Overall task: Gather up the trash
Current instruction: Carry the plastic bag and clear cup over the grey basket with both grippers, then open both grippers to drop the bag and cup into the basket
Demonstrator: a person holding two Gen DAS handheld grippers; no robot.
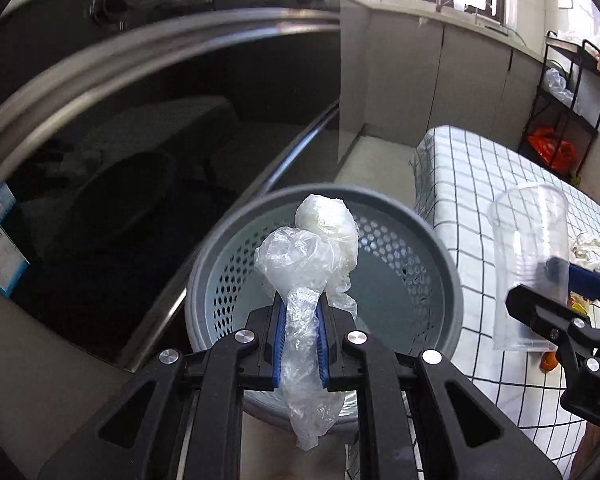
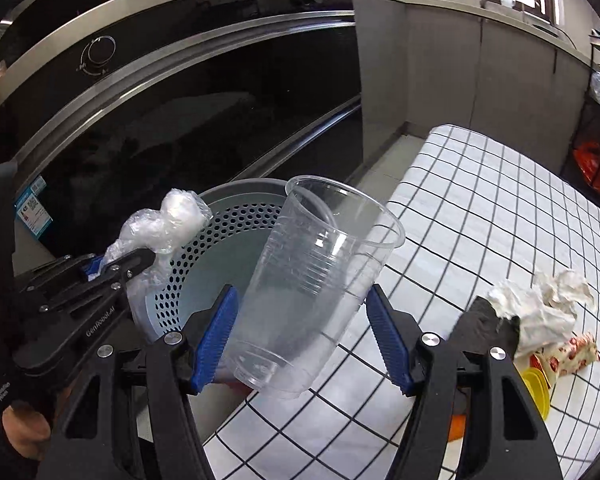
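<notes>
So the big picture: you've got the oven [image 2: 180, 120] with its dark glass door filling the back, the table with the checked cloth [image 2: 480, 208] on the right, and the grey perforated trash basket [image 1: 440, 264] sitting on the floor between them. Looks empty to me so far; I can't spot anything lying on its pale bottom, though part of it is hidden behind what you're carrying.

Progress-wise I'd call it early-to-middle. You've got two pieces picked up and both are hanging right over the basket mouth, so the drop is the step in hand. Nothing's actually in yet as far as I can see.

Your right gripper [image 2: 300, 340] has the clear plastic cup [image 2: 312, 280] between its blue pads, tilted with the rim pointing away and up. The jaws stand wide around the cup's lower half, and I can't tell for sure whether the pads are pressing on it. There seems to be a second cup nested inside.

Your left gripper [image 1: 302, 344] is clamped nearly closed on a crumpled clear plastic bag [image 1: 308, 264], with a balled-up lump sticking out front and a tail hanging below.

Still left on the cloth: a crumpled white tissue [image 2: 540, 304], a red-and-white printed wrapper [image 2: 572, 356], and something yellow [image 2: 538, 388] beside it.
</notes>
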